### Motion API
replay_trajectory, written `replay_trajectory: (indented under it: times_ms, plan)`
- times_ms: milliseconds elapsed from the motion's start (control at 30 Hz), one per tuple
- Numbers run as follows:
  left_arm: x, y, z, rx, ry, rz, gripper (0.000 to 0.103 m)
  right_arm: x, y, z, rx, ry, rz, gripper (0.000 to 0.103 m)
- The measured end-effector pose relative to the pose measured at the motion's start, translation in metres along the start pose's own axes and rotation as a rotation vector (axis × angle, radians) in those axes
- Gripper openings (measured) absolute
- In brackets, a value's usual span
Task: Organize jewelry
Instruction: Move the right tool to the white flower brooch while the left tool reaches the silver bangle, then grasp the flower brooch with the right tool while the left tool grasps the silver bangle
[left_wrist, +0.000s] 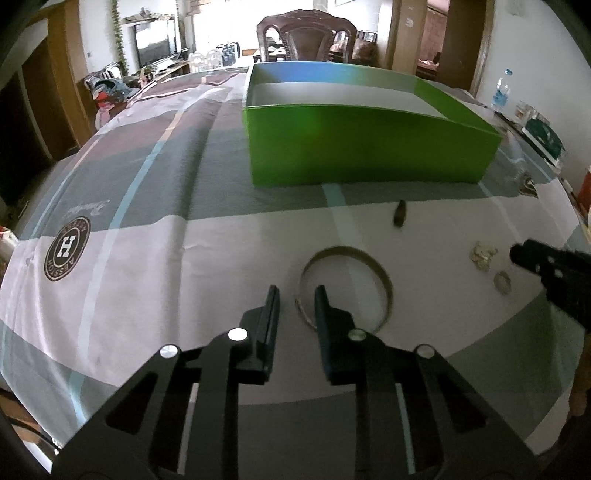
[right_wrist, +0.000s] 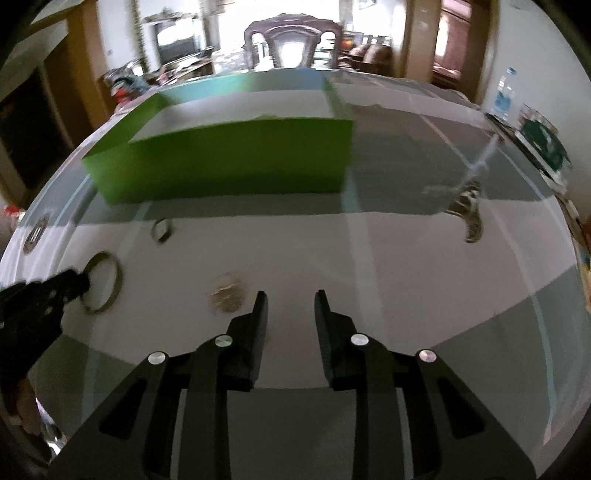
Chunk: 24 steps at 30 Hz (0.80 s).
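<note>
while my left claw (left_wrist: 296, 291) gapes over the bangle's (left_wrist: 347, 284) rim, my right claw (right_wrist: 289, 295) hangs open beside the brooch (right_wrist: 226, 292); green box (left_wrist: 365, 147) behind

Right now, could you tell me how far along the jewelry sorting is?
Nothing looks done: no jewelry shows in the visible part of the green box. In hand: the open left gripper straddles the bangle's rim. Left: the small ring, the gold cluster and the chain piece lie on the tablecloth; the right gripper holds nothing.
</note>
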<state>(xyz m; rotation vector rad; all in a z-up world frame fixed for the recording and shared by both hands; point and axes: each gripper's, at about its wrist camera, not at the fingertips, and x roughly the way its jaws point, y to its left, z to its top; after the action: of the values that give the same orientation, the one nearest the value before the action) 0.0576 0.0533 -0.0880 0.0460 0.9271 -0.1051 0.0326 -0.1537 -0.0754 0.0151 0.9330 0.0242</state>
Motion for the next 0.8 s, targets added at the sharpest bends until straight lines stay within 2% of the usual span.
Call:
replay_trajectory:
  times_ms: [100,167,233,267,300,400,567,667,733,800]
  plan:
    - [-0.003,-0.006,-0.002,0.016,-0.007,-0.010,0.020,0.000,-0.002,0.000,-0.001,0.005,0.009,0.027]
    - [-0.006,-0.007,-0.001,0.019,-0.017,-0.011,0.027,0.000,0.004,-0.001,-0.026,0.006,0.034,0.028]
    - [-0.005,-0.006,0.002,0.015,-0.030,0.006,0.035,-0.002,0.012,-0.002,-0.053,-0.001,0.052,0.042]
    - [-0.005,-0.006,0.003,0.012,-0.034,0.013,0.039,-0.004,0.019,-0.003,-0.078,-0.012,0.057,0.052]
    - [-0.004,-0.005,0.005,0.009,-0.036,0.020,0.040,-0.004,0.023,-0.003,-0.096,-0.019,0.061,0.054]
    - [0.003,-0.004,0.009,0.006,-0.026,0.023,0.040,0.000,0.038,-0.002,-0.145,-0.020,0.059,0.054]
    - [0.011,-0.003,0.010,0.009,-0.014,0.024,0.039,0.016,0.045,0.003,-0.144,0.016,0.056,0.054]
    - [0.013,-0.004,0.011,0.013,-0.015,0.014,0.031,0.020,0.045,0.003,-0.136,0.023,0.062,0.053]
    - [0.013,-0.005,0.010,0.019,-0.015,0.011,0.024,0.020,0.046,0.003,-0.135,0.023,0.085,0.046]
    - [0.012,-0.006,0.010,0.024,-0.015,0.007,0.018,0.020,0.048,0.001,-0.143,0.023,0.093,0.035]
